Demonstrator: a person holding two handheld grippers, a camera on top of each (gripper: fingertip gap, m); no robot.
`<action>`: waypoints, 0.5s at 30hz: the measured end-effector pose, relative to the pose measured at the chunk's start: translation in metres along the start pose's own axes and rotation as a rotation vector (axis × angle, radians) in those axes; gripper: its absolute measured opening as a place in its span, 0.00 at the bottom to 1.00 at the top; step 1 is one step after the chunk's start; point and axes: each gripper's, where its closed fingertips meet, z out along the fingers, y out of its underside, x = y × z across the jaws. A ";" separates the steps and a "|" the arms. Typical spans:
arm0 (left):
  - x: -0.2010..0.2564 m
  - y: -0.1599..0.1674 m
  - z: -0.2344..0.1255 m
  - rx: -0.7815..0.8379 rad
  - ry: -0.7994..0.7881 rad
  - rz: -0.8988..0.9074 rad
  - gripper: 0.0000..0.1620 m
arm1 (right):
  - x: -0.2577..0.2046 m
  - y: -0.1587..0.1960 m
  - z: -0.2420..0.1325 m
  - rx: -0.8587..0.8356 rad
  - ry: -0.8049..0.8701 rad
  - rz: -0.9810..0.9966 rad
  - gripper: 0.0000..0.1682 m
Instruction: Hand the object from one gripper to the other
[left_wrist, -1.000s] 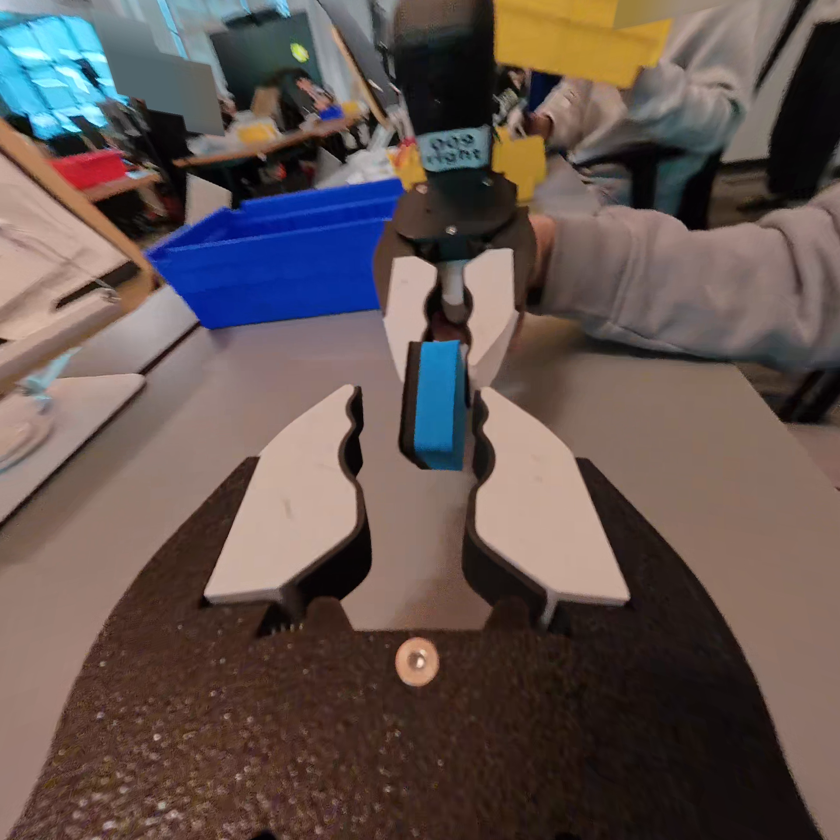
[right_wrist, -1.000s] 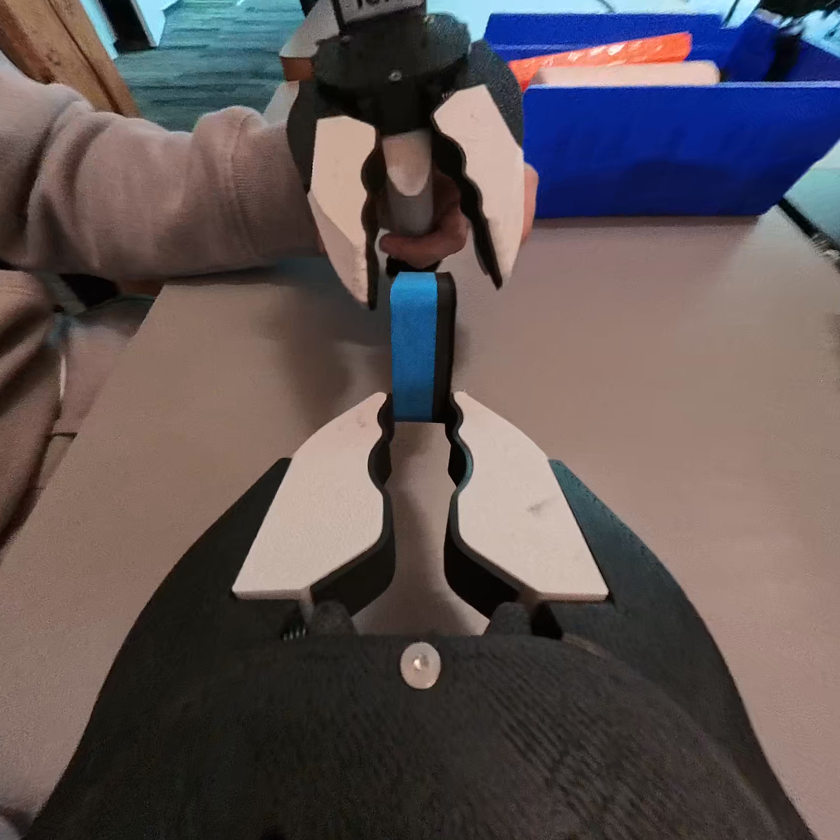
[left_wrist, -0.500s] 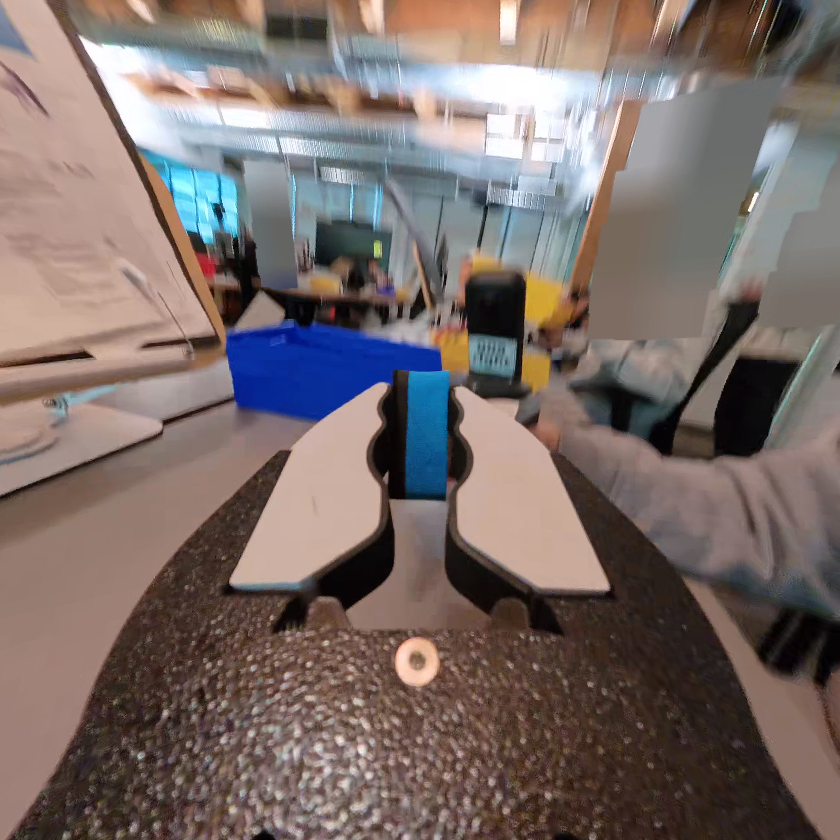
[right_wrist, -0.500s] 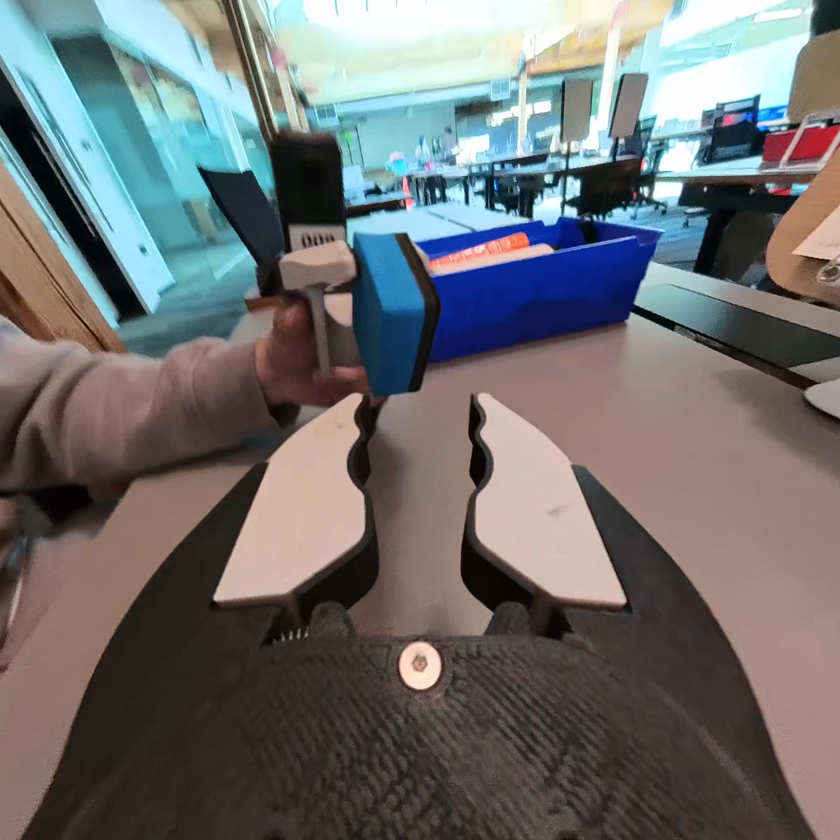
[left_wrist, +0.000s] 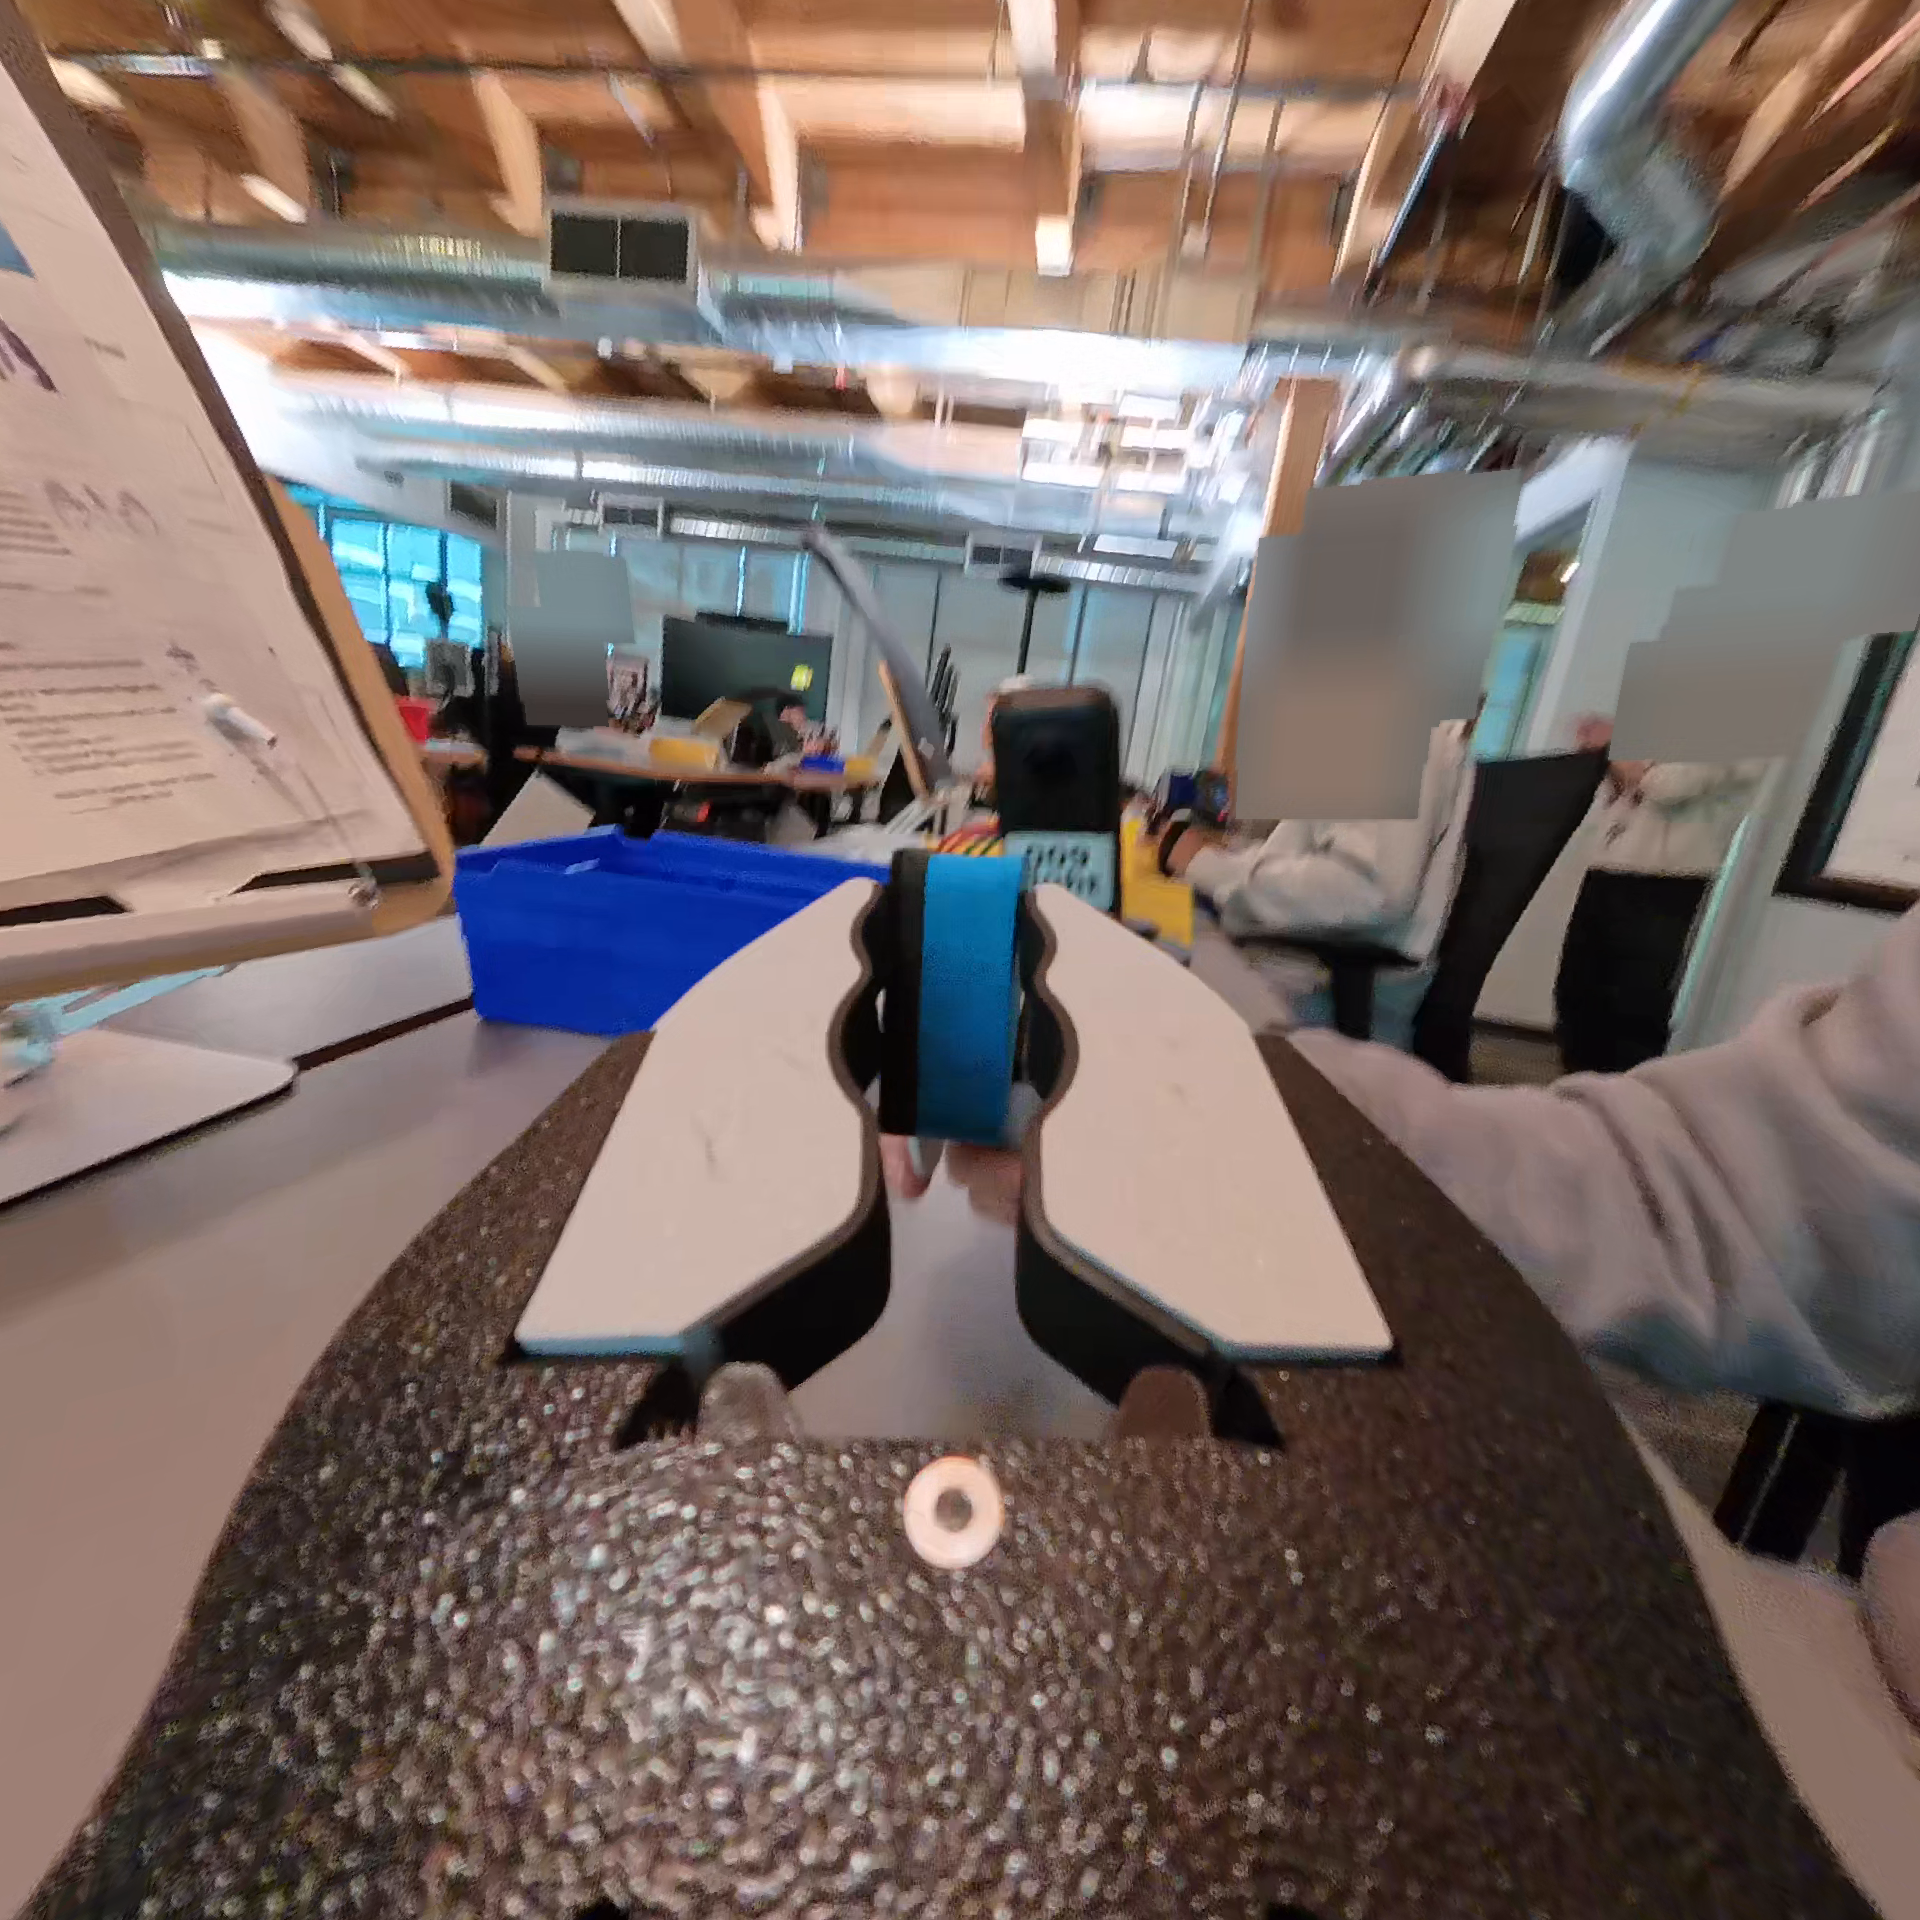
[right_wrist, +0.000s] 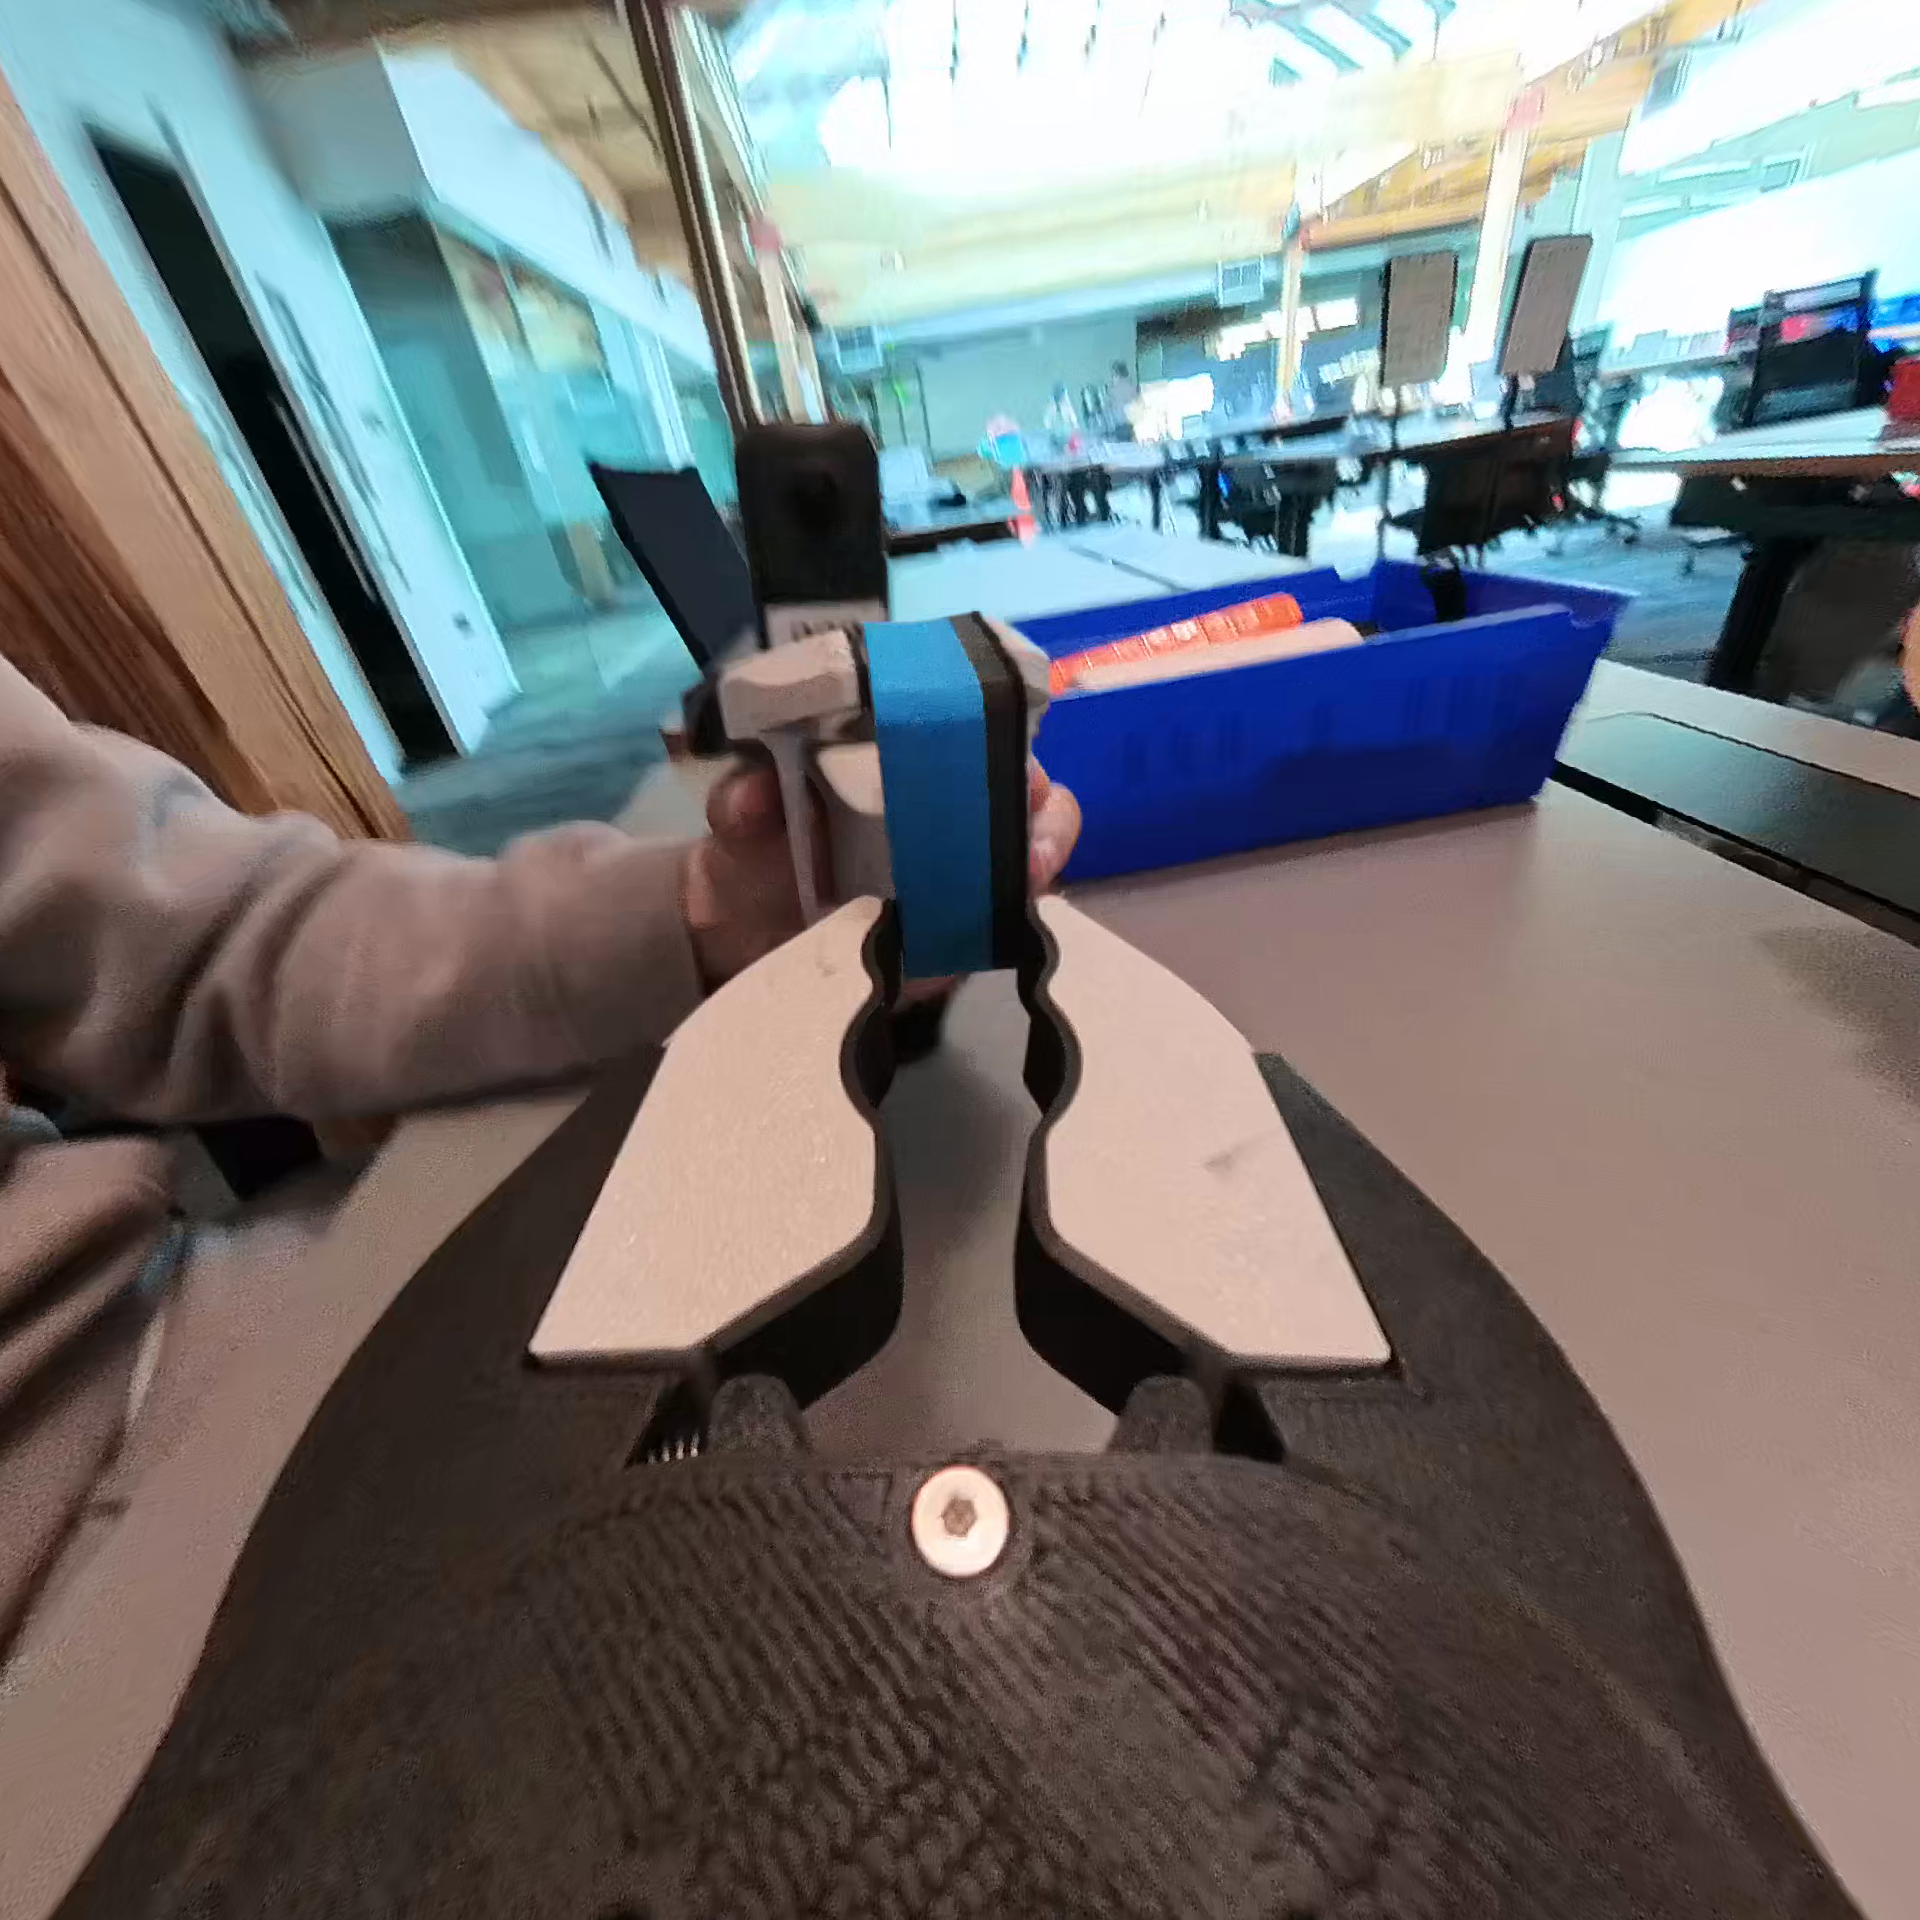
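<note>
A blue foam block with a black side (left_wrist: 961, 997) stands upright between the two grippers, above the grey table (right_wrist: 1507, 1091). My left gripper (left_wrist: 956, 920) is shut on it at the fingertips. In the right wrist view the block (right_wrist: 930, 800) has its lower end between the tips of my right gripper (right_wrist: 958, 930), which is shut on it too. The left gripper (right_wrist: 914, 675) shows beyond, clamping the block's upper part, with a hand on its handle. In the left wrist view only the right gripper's black camera housing (left_wrist: 1051, 769) shows; its fingers are hidden behind the block.
A blue bin (right_wrist: 1299, 738) holding an orange and a white item stands at the table's far side; it also shows in the left wrist view (left_wrist: 623, 935). A paper stand (left_wrist: 156, 675) is on the left. Grey sleeves (left_wrist: 1610, 1174) reach in. People sit beyond the table. The tips of one gripper are about 4 cm away from the tips of the other.
A second ago the right gripper held the block and the left was open. Half a second ago the left held it, the right open. Now the right has closed on the block again.
</note>
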 end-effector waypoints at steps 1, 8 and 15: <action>-0.003 0.005 0.000 -0.054 -0.030 0.043 0.15 | 0.005 0.007 -0.004 -0.070 0.038 -0.044 0.13; 0.001 0.060 -0.005 -0.489 -0.025 0.331 0.28 | 0.011 0.061 -0.019 -0.516 0.086 -0.291 0.13; -0.001 0.079 -0.001 -0.590 -0.043 0.329 0.14 | 0.012 0.058 -0.017 -0.478 0.101 -0.291 0.14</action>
